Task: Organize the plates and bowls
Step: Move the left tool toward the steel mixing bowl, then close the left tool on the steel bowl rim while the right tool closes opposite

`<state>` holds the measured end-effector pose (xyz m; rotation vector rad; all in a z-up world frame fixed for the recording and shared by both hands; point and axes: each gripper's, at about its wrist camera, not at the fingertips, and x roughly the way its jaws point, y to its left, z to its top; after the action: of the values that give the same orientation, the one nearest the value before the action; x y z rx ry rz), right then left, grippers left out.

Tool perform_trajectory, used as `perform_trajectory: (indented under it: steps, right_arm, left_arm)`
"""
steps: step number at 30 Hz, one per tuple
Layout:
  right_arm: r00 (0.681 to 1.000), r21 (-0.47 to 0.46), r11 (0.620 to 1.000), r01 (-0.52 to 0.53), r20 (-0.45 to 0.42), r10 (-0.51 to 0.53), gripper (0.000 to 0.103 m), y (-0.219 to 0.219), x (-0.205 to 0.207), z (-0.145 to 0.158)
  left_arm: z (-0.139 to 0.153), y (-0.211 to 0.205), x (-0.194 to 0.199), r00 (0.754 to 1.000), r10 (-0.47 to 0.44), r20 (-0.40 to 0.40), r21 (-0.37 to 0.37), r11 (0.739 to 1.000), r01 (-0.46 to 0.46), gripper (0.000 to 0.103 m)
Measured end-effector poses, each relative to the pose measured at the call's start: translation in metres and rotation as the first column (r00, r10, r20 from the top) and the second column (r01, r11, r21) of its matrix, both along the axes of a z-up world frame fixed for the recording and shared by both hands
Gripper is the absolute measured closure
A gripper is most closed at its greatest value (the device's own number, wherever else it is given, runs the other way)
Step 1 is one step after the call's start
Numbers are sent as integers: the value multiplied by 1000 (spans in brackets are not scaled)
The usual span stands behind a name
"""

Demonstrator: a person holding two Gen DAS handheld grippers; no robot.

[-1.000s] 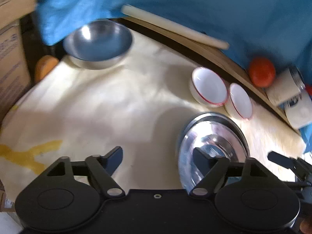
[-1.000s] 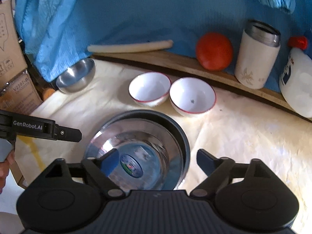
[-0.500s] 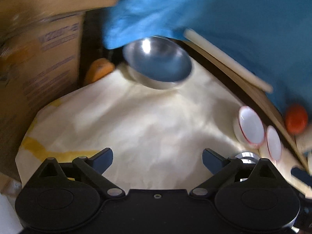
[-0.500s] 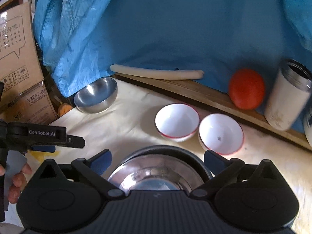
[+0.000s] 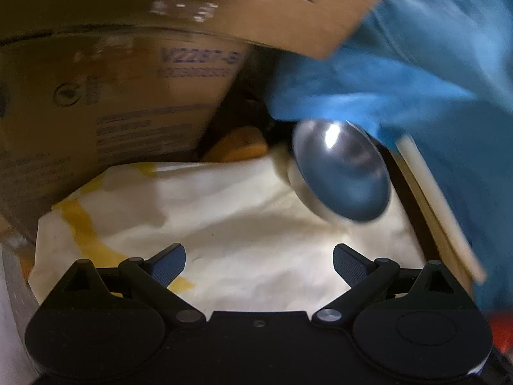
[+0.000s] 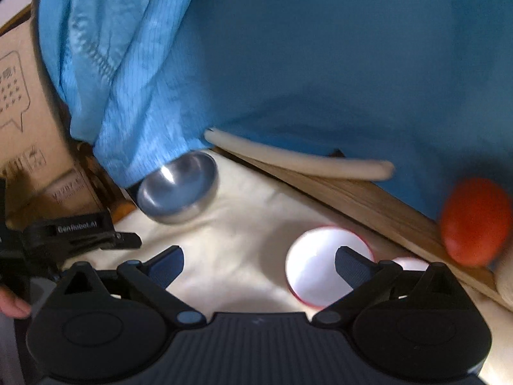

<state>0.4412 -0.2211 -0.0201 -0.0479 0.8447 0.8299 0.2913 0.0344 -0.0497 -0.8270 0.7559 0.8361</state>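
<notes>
We carry both claws released and empty, left claw (image 5: 259, 264) facing the steel bowl (image 5: 341, 173) at the tabletop's far corner, right claw (image 6: 259, 264) nearing the white bowl (image 6: 315, 268), probably for stacking

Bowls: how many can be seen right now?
3. A steel bowl sits at the far left by the blue cloth; two white bowls, one near the wooden ledge, the other mostly hidden behind the right gripper.

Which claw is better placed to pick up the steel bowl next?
Left, probably. The steel bowl lies just ahead of the open left claw; the right claw sits farther back, nearer the white bowl.
</notes>
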Motion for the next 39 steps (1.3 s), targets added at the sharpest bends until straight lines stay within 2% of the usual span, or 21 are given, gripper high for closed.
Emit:
perform_trajectory:
  steps: [3, 5, 12, 20, 23, 29, 31, 33, 35, 37, 39]
  right_arm:
    - [999, 13, 999, -30, -30, 30, 3, 18, 13, -4]
    - [998, 17, 999, -48, -45, 49, 5, 28, 21, -8]
    - [992, 29, 997, -74, -104, 76, 7, 59, 50, -24]
    - [979, 48, 996, -72, -188, 79, 16, 84, 68, -42]
    - [976, 53, 996, -66, -204, 76, 20, 94, 71, -47]
    - [968, 56, 997, -59, -240, 71, 38, 112, 79, -58]
    - [967, 52, 997, -58, -247, 69, 45, 115, 81, -61]
    - [964, 46, 997, -55, -258, 65, 54, 118, 81, -65]
    - [962, 47, 997, -53, -267, 64, 56, 120, 82, -69]
    - [959, 51, 998, -46, -278, 58, 58, 121, 82, -71]
    - [956, 62, 997, -46, -286, 62, 66, 121, 81, -72]
  left_arm:
    - [-3, 0, -1, 995, 87, 55, -25, 996, -86, 4]
    - [-4, -1, 1, 991, 112, 78, -24, 994, -111, 4]
    - [-18, 6, 15, 973, 217, 85, -42, 976, -214, 4]
    - [-23, 15, 27, 960, 250, 126, -47, 968, -246, 4]
    - [-23, 19, 29, 958, 247, 146, -55, 969, -241, 9]
    - [-27, 21, 32, 960, 226, 164, -70, 974, -218, 30]
    - [-29, 23, 33, 961, 221, 169, -75, 975, -211, 44]
    - [-30, 25, 34, 961, 216, 175, -85, 975, -204, 52]
    - [-30, 26, 32, 960, 209, 188, -89, 977, -195, 57]
    - [-29, 26, 33, 960, 195, 200, -91, 980, -180, 67]
    - [-28, 25, 36, 962, 176, 208, -83, 983, -162, 75]
